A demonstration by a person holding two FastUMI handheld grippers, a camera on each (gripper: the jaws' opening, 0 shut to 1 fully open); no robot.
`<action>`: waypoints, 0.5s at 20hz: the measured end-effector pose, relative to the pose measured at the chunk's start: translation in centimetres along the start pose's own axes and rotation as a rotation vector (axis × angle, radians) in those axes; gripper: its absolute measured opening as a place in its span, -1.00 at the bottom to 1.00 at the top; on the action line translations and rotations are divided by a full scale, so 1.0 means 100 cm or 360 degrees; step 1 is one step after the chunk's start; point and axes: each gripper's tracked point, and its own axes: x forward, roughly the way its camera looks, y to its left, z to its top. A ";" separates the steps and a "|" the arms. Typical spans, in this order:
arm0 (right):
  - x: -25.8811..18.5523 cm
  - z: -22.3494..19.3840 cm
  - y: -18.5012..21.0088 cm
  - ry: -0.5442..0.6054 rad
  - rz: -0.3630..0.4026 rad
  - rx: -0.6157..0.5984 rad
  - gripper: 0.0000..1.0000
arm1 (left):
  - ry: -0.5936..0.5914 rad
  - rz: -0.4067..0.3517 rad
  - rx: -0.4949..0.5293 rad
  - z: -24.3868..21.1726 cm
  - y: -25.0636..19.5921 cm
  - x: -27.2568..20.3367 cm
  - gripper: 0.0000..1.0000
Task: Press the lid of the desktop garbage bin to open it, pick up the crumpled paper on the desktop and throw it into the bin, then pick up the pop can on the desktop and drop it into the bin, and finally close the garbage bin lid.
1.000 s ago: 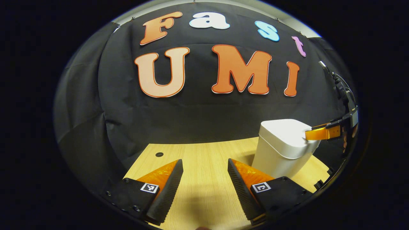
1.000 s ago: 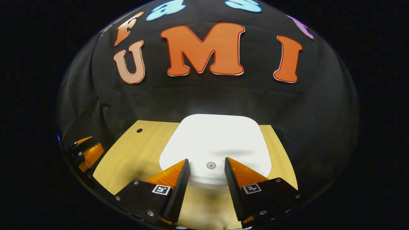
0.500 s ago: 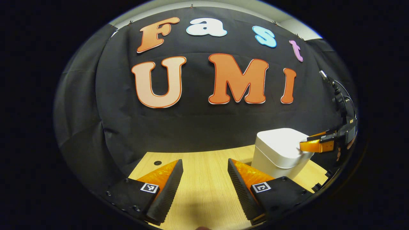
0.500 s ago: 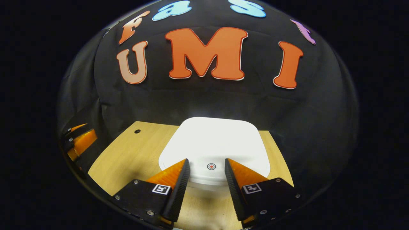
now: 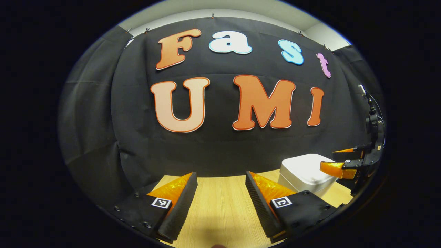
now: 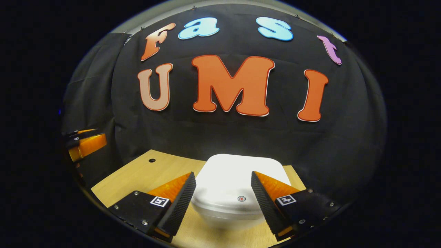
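Hand-held gripper on the right [image 6: 223, 186] hovers with its two fingers spread apart and nothing between them, just above the near edge of the white, rounded-square plastic garbage bin [image 6: 237, 182]. The bin's lid [image 6: 241, 172] lies flat and closed, and a small red-and-white ring mark [image 6: 241, 198] sits on the lid near its front edge, between the fingers. No writing can be read on the bin. Each finger mount carries a small black-and-white square marker [image 6: 158, 201].

The bin stands on the light wood-grain tabletop [image 6: 137, 179], close to the black cloth wall. A small dark round hole [image 6: 152, 160] lies in the tabletop well left of the bin.

The left hand-held gripper [image 5: 221, 187] is also open and empty, over bare tabletop left of the bin [image 5: 303, 174].
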 end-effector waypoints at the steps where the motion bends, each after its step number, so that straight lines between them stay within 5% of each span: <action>1: -0.001 0.002 0.001 -0.0022 -0.0007 -0.0010 0.94 | -0.0020 0.0012 0.0005 0.005 0.004 -0.001 0.80; 10: 0.004 0.032 0.020 -0.0193 -0.0062 -0.0064 0.94 | -0.0138 0.0069 0.0008 0.023 0.038 0.002 0.80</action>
